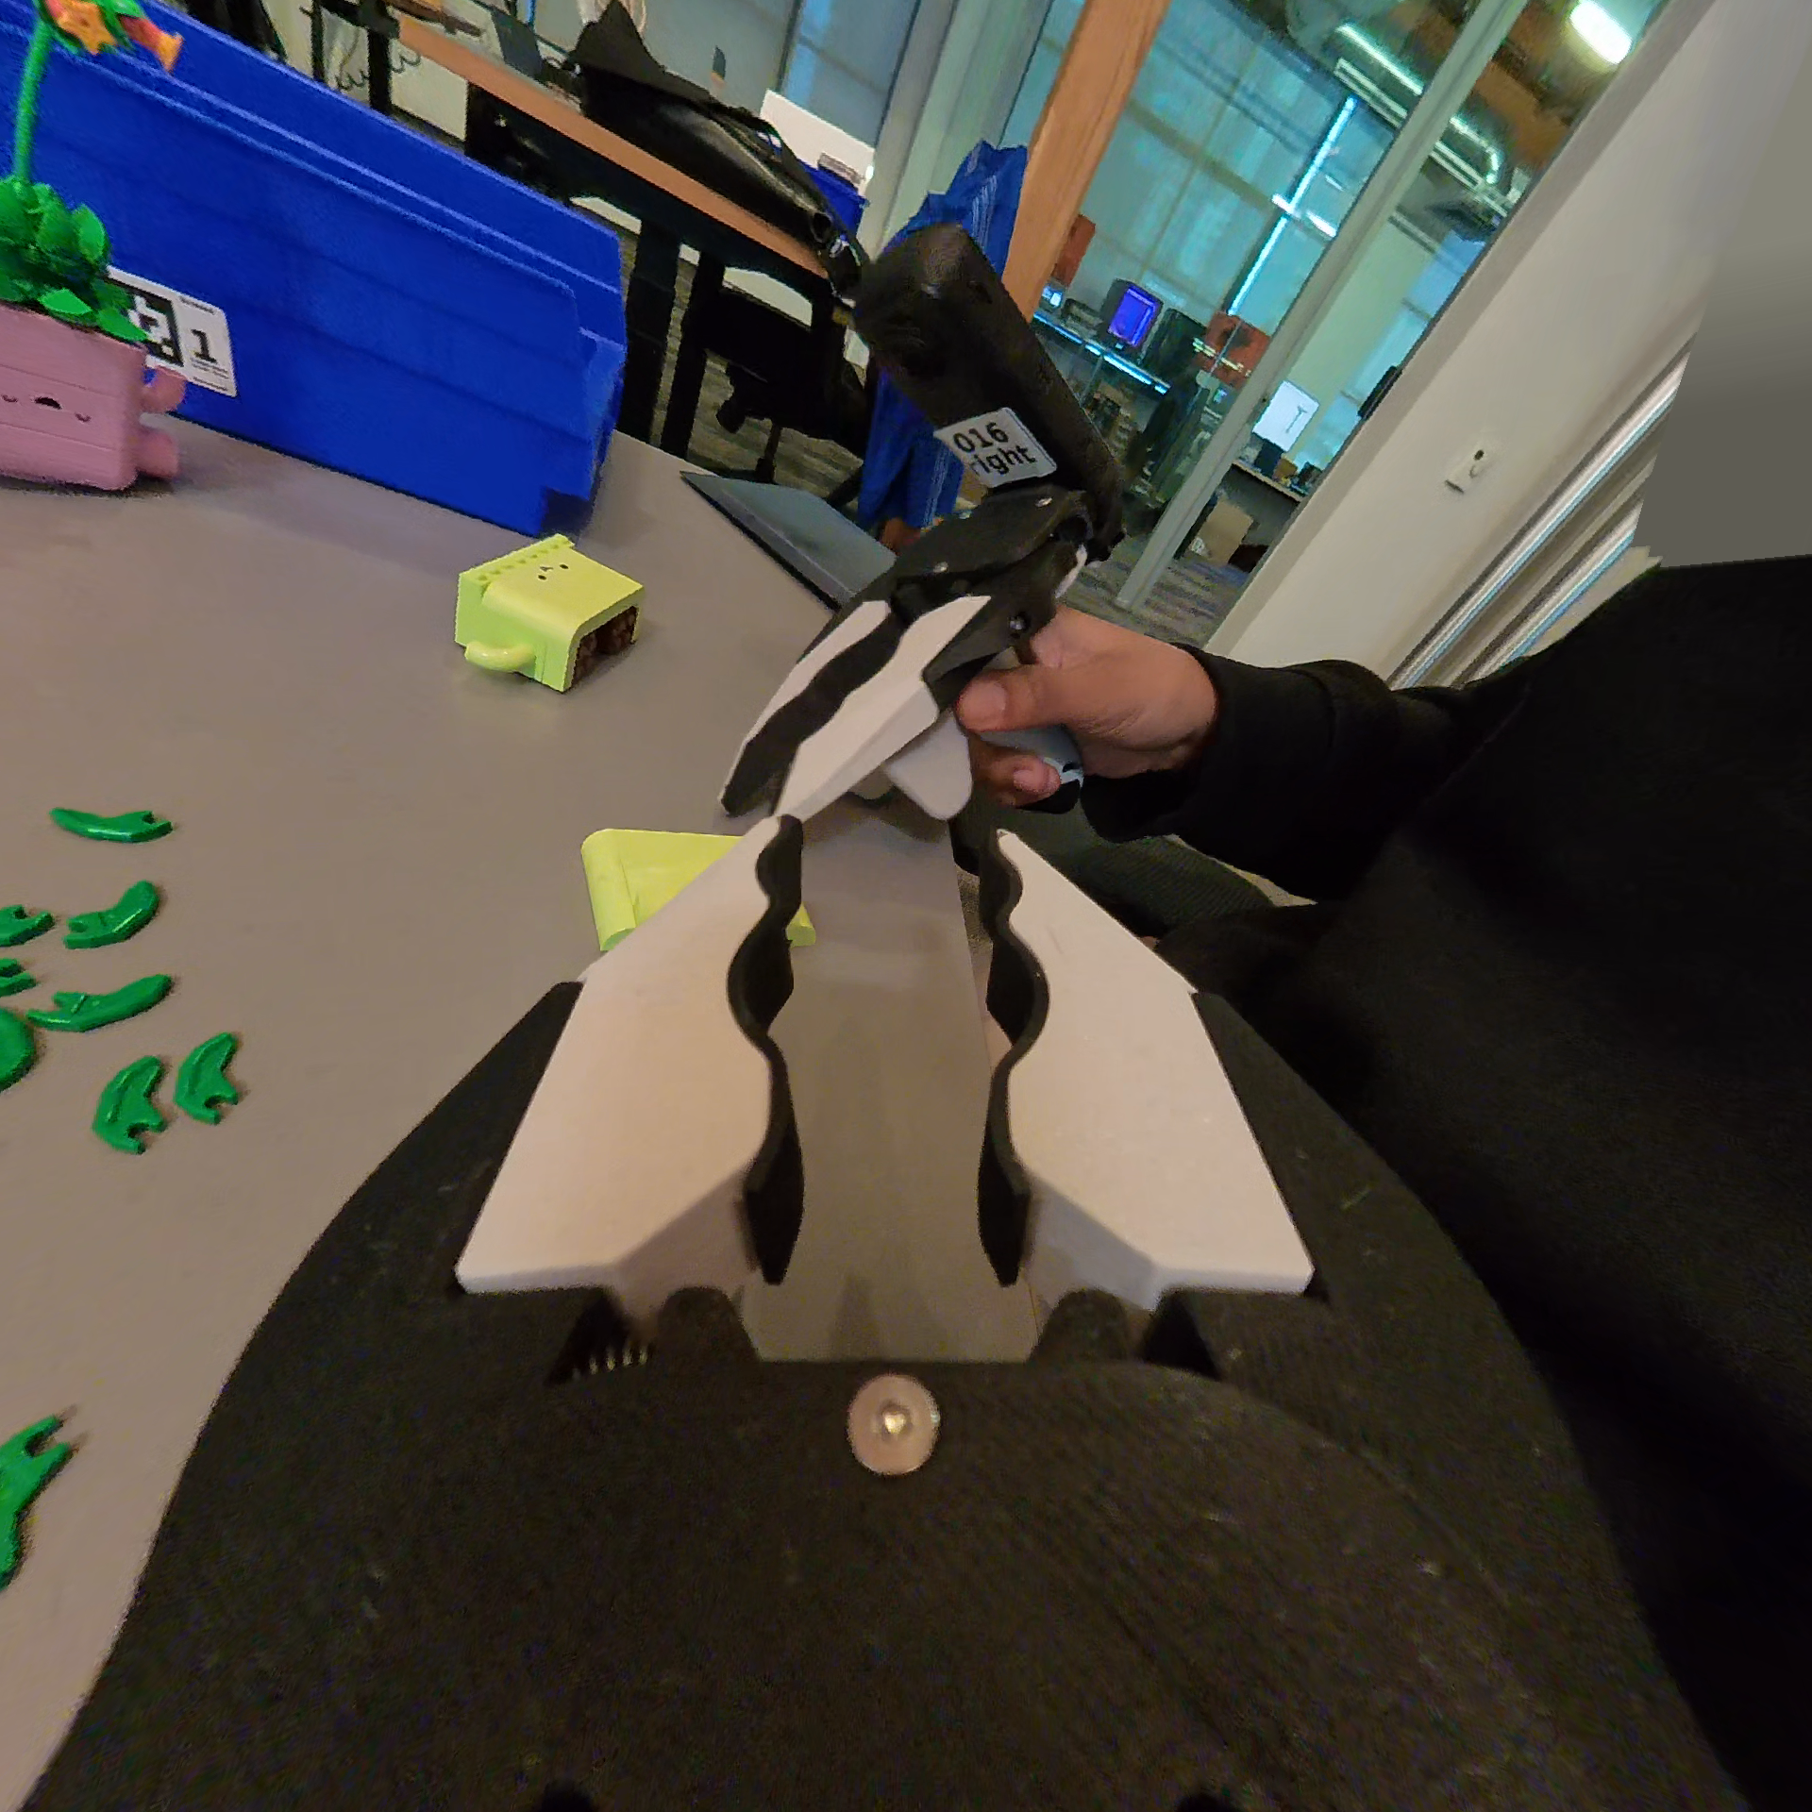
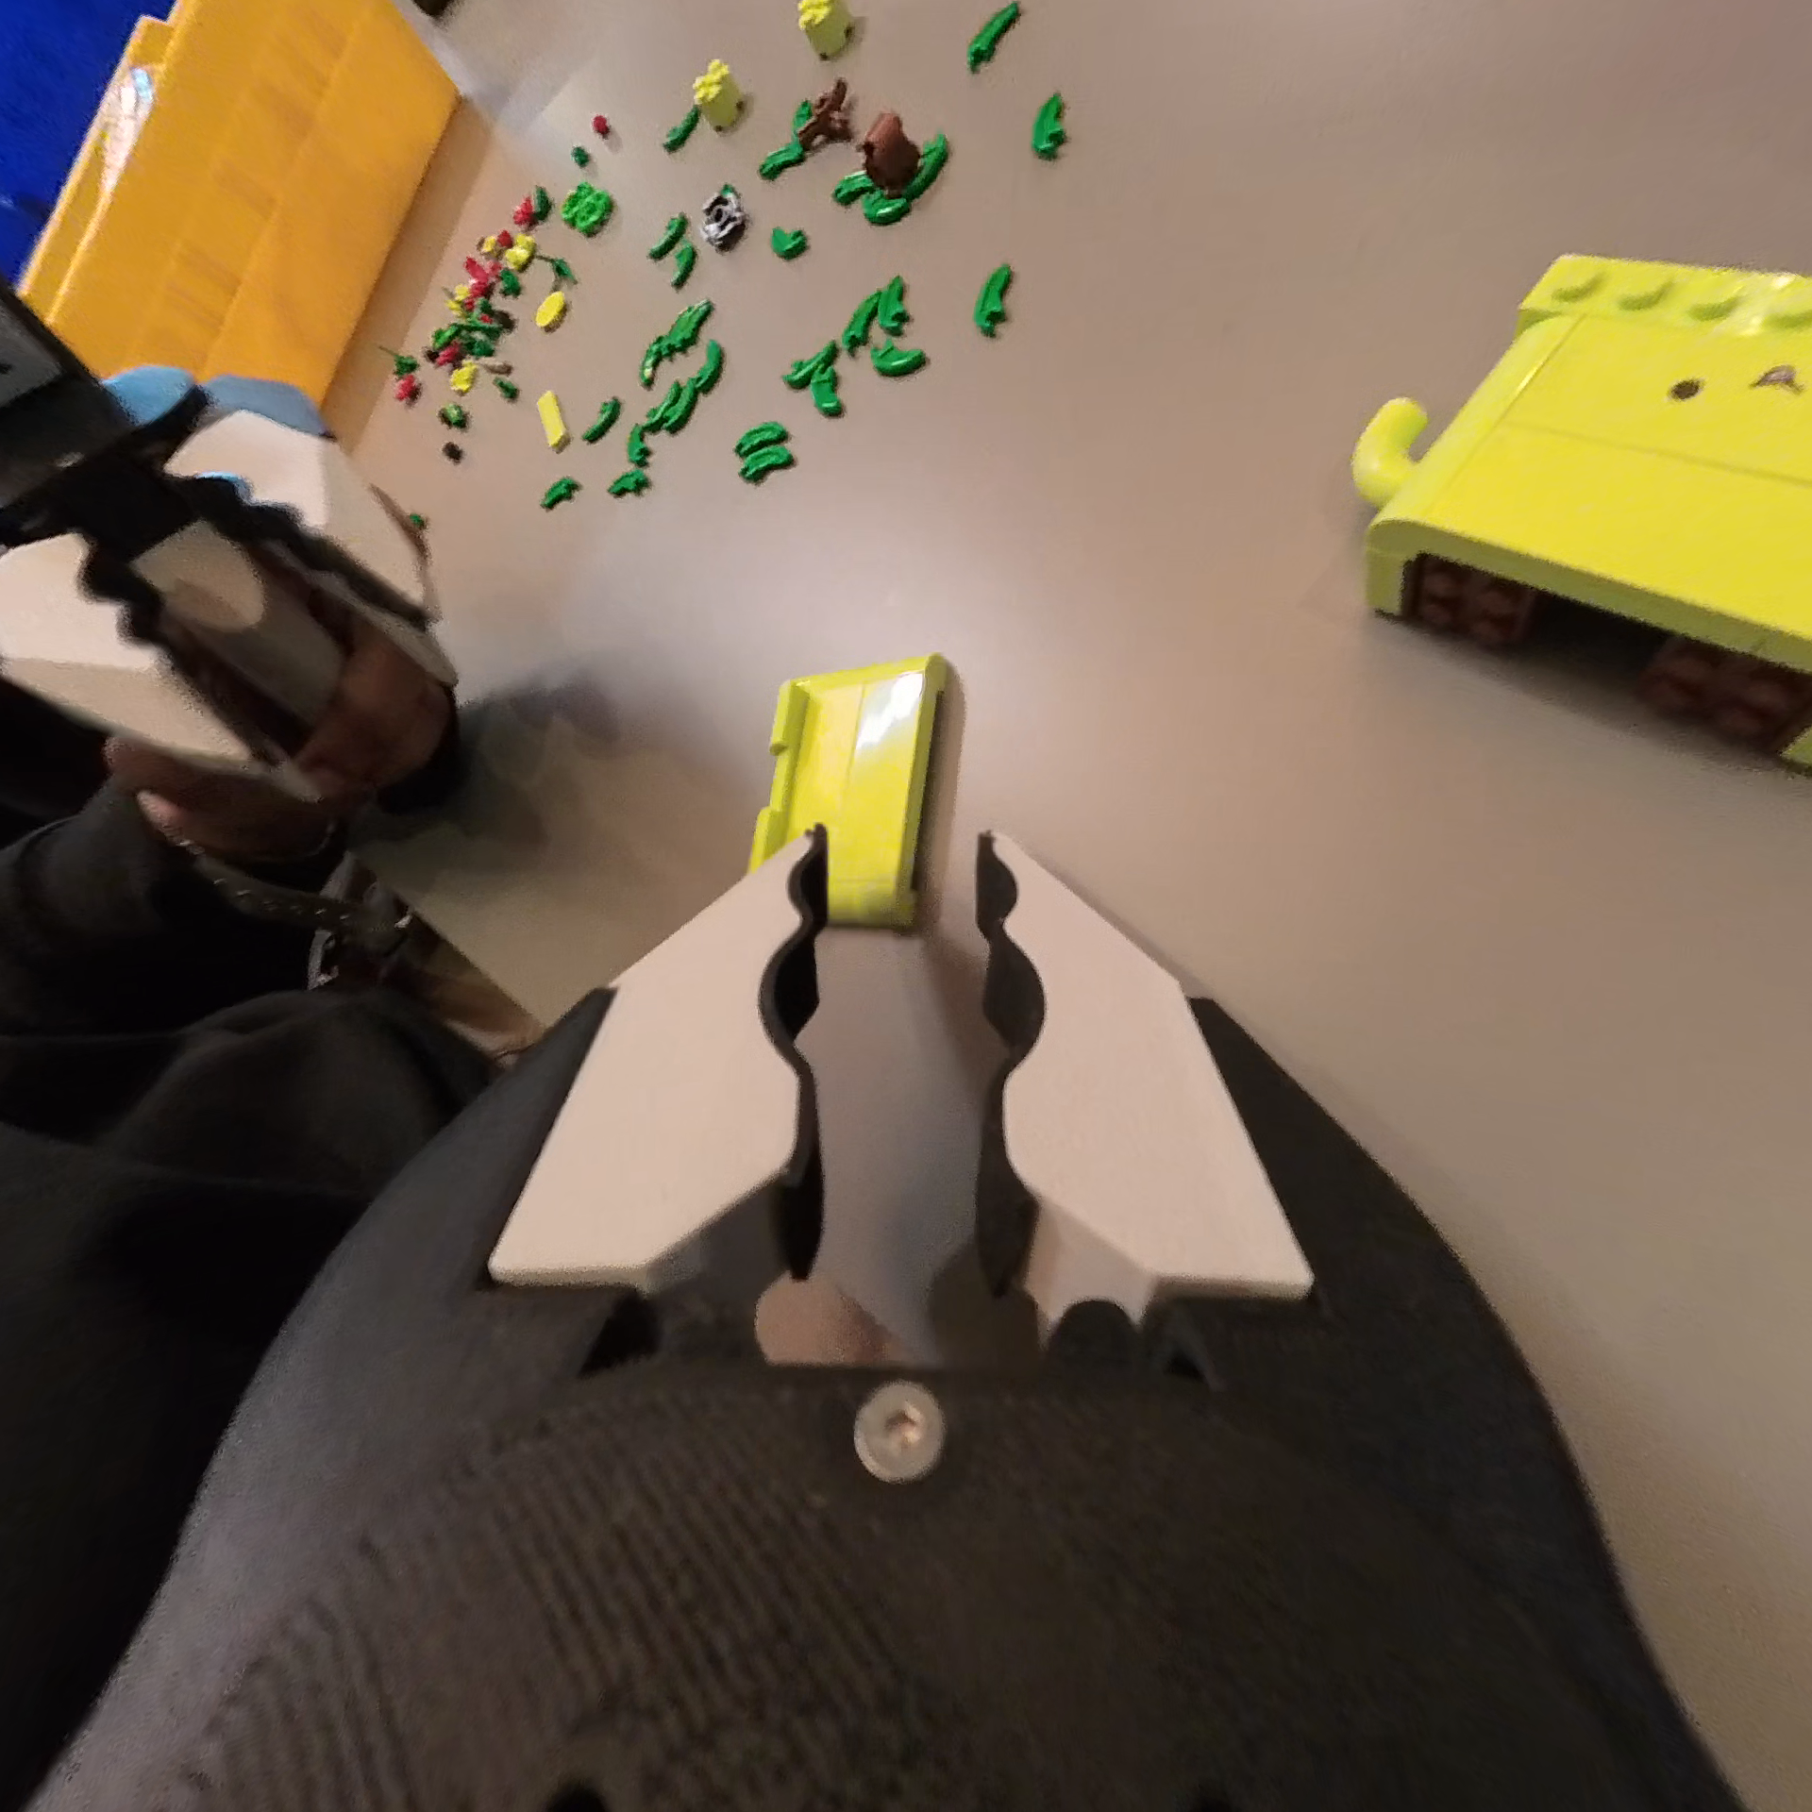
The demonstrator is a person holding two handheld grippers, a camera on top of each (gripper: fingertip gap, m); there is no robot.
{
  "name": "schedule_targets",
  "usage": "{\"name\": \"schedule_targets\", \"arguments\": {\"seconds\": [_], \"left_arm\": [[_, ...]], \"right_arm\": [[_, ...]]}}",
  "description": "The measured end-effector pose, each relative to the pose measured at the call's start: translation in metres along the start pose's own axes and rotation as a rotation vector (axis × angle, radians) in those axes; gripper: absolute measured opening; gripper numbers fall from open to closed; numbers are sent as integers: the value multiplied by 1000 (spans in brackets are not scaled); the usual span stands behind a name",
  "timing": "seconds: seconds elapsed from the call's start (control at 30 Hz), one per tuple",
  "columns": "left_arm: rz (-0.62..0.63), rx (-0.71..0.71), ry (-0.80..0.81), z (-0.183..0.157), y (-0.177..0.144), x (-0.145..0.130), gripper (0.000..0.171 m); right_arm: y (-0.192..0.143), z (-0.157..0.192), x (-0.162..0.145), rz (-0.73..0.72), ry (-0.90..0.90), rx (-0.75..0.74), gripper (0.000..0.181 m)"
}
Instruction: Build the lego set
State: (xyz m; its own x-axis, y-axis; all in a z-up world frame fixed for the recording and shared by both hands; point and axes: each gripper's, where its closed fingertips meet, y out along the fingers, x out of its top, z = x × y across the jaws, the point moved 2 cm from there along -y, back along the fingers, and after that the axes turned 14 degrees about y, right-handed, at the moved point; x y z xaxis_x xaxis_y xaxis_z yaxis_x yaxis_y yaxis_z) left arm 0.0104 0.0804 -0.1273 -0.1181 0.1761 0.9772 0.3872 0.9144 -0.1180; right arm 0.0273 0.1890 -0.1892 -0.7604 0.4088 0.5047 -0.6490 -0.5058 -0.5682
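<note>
A flat lime-green panel (image 2: 863, 775) lies on the grey table (image 2: 1177, 686). My right gripper (image 2: 902, 848) is open and empty just above the panel's near end, with its left fingertip over it. In the left wrist view the panel (image 1: 647, 873) lies just beyond my left gripper (image 1: 892, 843), which is open and empty. The right gripper (image 1: 765, 799) points down at the panel from the right, held by a hand (image 1: 1088, 706). A lime-green box build with brown bricks inside (image 2: 1618, 471) lies on its side farther off, and also shows in the left wrist view (image 1: 544, 618).
Several loose green leaf pieces (image 2: 784, 343) and small red, yellow and brown parts (image 2: 480, 294) are scattered across the table. A yellow bin (image 2: 245, 196) stands beyond them. Blue bins (image 1: 343, 294) and a pink pot with a green plant (image 1: 69, 392) stand at the back left.
</note>
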Motion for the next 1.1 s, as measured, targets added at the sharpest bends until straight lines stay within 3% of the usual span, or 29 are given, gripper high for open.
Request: {"name": "schedule_targets", "arguments": {"seconds": [0.2,0.33,0.53,0.73,0.83,1.1], "left_arm": [[-60,57,55,3,-6,8,34],[-88,166,91,15,-15,13,36],[-105,243,65,28,-23,14,36],[-123,284,1,38,-28,13,36],[-120,285,-3,39,-27,13,37],[-39,280,21,37,-18,6,38]], "right_arm": [[12,25,-26,52,-65,40,30],[29,71,-39,84,-160,210,33],[14,56,17,-175,-329,56,31],[25,42,71,-354,-409,7,46],[36,47,71,-316,-391,82,47],[18,59,70,-393,-403,219,45]]}}
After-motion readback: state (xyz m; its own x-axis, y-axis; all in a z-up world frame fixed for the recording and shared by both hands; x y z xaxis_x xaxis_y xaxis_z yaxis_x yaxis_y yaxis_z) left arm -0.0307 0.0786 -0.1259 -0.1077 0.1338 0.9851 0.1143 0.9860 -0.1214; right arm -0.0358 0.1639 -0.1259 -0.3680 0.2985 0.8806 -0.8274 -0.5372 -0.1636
